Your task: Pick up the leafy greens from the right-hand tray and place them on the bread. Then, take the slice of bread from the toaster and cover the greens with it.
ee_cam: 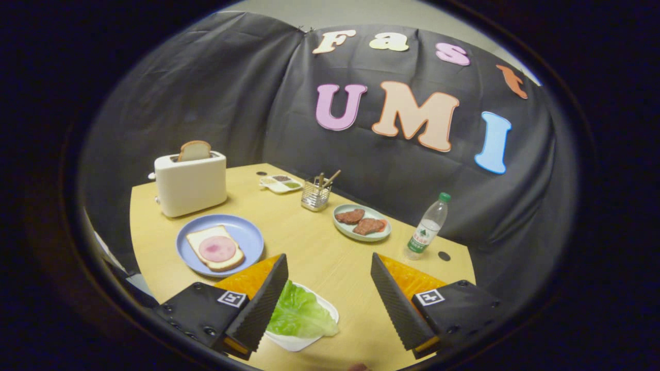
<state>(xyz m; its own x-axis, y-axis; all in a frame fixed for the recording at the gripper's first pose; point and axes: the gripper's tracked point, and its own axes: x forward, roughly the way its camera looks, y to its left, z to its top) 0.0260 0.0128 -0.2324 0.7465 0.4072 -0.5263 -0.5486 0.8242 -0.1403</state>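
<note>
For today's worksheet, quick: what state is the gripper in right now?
Gripper: open, holding nothing; green leafy lettuce on its white tray lies between the fingers.

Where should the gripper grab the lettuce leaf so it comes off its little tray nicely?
Probably the leafy greens' raised, crinkly edge, coming straight down from above. The leaf lies flat in its shallow white tray, so a side approach would likely bump the rim. The gripper is open, with the leaf between its fingers, close beside one finger, so it should shift that way first.
</note>
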